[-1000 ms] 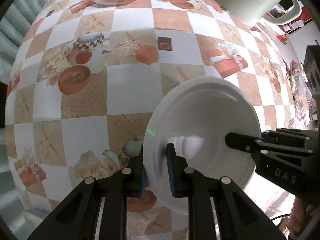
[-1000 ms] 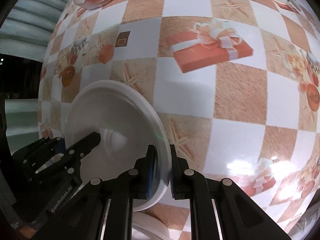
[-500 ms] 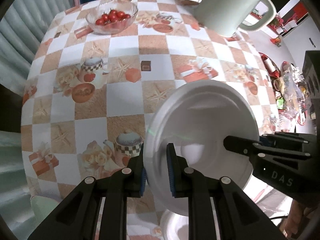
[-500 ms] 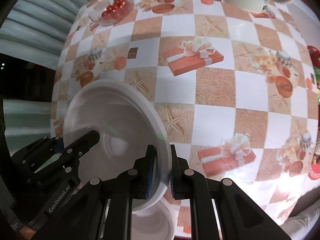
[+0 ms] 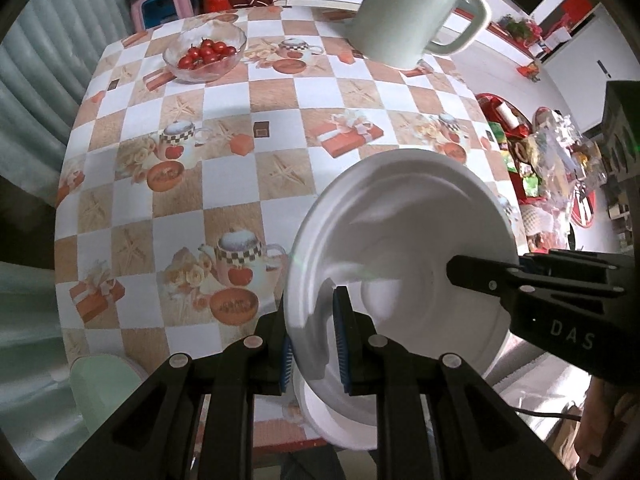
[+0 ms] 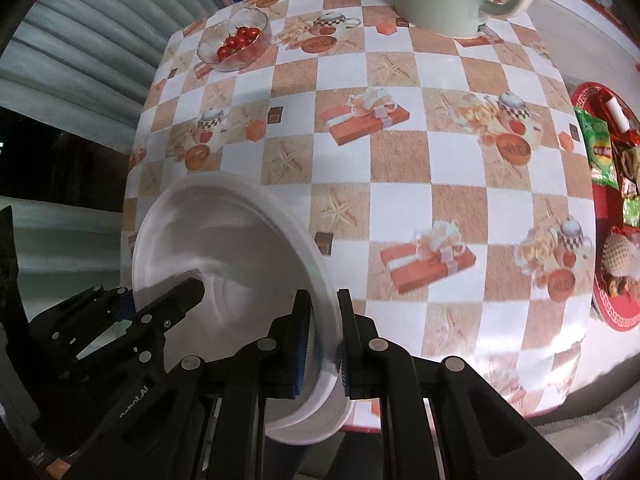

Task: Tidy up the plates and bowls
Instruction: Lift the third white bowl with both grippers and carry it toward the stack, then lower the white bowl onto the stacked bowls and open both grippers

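Note:
A white foam plate (image 5: pixel 404 240) is held up above the table by both grippers. My left gripper (image 5: pixel 314 344) is shut on its left rim. My right gripper (image 6: pixel 324 344) is shut on its right rim (image 6: pixel 316 280); its black fingers (image 5: pixel 500 276) show across the plate in the left wrist view. A second white plate or bowl (image 5: pixel 340 428) lies below on the table's near edge, also in the right wrist view (image 6: pixel 308 420). A pale green bowl (image 5: pixel 104 388) sits at the near left corner.
The table (image 5: pixel 280 92) has a checkered cloth. A glass bowl of cherry tomatoes (image 5: pixel 204 56) stands far left. A large pale green jug (image 5: pixel 404 12) stands at the far edge. A red tray with snacks (image 6: pixel 612 208) lies to the right.
Both grippers have lifted the plate and drawn back toward the near edge, so much more of the table shows. The plate below has come into view.

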Demonstrator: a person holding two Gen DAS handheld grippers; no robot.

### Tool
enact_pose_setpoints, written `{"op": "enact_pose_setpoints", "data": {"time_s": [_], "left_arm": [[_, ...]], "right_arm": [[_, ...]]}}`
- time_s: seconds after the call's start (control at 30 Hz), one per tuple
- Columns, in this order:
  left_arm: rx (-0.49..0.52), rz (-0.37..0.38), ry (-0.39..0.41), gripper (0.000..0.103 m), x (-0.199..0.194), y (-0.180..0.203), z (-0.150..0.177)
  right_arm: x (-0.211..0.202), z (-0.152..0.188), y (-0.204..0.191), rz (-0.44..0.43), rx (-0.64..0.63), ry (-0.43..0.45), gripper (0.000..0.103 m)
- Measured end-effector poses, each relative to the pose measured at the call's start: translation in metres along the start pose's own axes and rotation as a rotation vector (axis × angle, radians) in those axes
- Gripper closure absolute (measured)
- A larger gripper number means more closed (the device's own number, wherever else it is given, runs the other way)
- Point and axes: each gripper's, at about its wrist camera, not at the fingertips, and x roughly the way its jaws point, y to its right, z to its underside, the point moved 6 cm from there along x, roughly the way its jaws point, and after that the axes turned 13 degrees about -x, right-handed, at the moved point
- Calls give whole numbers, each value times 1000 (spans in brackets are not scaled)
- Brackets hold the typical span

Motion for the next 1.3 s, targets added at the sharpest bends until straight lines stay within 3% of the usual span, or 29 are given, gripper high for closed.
{"op": "enact_pose_setpoints", "data": {"time_s": [0.5, 0.93, 1.3], "left_arm": [[131, 4, -82, 83, -8, 15, 60], [146, -38, -147, 83, 23, 10, 73], [151, -64, -175, 83, 43, 10, 77]], "right_arm": [[-12, 57, -9, 5, 58, -33, 88], [27, 88, -9, -14, 96, -112, 88], [48, 90, 0, -7, 107, -136, 87]]}}
